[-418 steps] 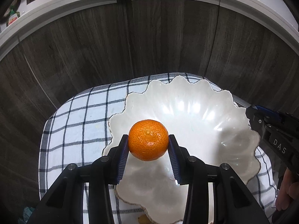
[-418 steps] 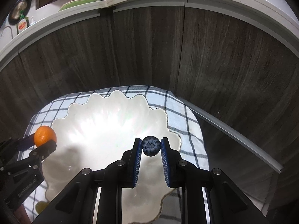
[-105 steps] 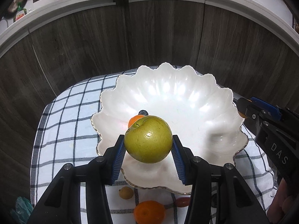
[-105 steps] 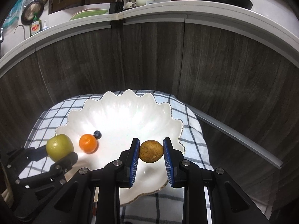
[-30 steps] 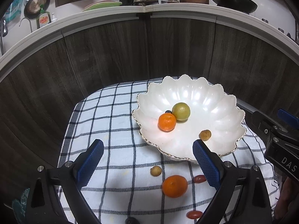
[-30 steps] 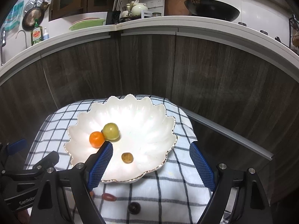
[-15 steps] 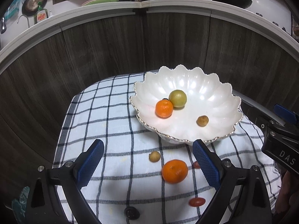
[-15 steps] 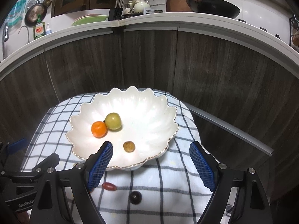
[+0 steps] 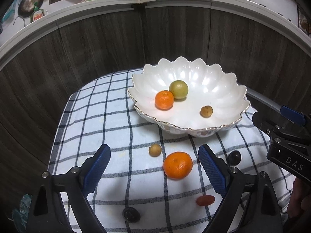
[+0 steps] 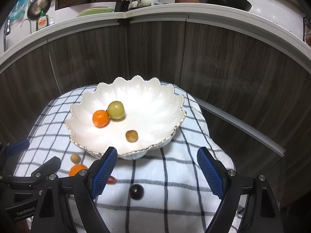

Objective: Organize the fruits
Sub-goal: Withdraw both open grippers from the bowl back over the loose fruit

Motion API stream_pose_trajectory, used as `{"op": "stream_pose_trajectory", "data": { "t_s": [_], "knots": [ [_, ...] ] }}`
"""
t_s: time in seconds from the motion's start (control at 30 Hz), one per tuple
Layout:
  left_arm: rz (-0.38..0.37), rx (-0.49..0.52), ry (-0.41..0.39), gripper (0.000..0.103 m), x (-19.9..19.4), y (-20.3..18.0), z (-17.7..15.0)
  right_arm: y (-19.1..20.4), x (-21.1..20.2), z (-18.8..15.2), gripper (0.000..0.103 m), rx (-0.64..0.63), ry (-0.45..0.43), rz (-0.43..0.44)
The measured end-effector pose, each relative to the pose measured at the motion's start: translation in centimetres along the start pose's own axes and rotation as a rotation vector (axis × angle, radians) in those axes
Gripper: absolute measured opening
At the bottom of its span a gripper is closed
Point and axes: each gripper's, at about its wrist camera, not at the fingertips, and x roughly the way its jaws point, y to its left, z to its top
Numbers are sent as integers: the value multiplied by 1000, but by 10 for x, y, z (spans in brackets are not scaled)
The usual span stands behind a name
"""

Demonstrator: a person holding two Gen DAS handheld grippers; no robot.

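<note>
A white scalloped bowl (image 9: 213, 81) (image 10: 155, 97) on a checked cloth holds a tangerine (image 9: 164, 99), a green fruit (image 9: 178, 89) and a small brown fruit (image 9: 206, 111). Loose on the cloth lie a second tangerine (image 9: 177, 165), a small brown fruit (image 9: 155, 150), a dark grape (image 10: 136, 191) and a red cherry tomato (image 9: 205, 200). My left gripper (image 9: 153, 148) hovers over the loose tangerine, jaws closing, pads wide of it on both sides. My right gripper (image 10: 157, 151) stands open above the dark grape, touching nothing.
A dark round berry (image 9: 131, 214) lies near the cloth's front. Dark wood panels (image 10: 233, 68) wall the back under a white counter (image 10: 194, 13). A grey rail (image 10: 243, 124) runs along the right. A hand (image 9: 297, 200) holds the right gripper.
Both grippers have sunk toward the cloth and drawn back from the bowl. The loose fruits look larger and sit higher between the fingers.
</note>
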Motion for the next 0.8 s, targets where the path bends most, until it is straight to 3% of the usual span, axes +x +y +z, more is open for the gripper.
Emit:
{"op": "stream_pose_trajectory", "data": {
  "t_s": [0.7,0.8],
  "knots": [
    [-42,60,71,86,34,-13,-26,3,25,-31,84,-17,78,34],
    [-45,70,76,85,38,-14,-29,5,27,-35,79,-30,84,35]
  ]
}}
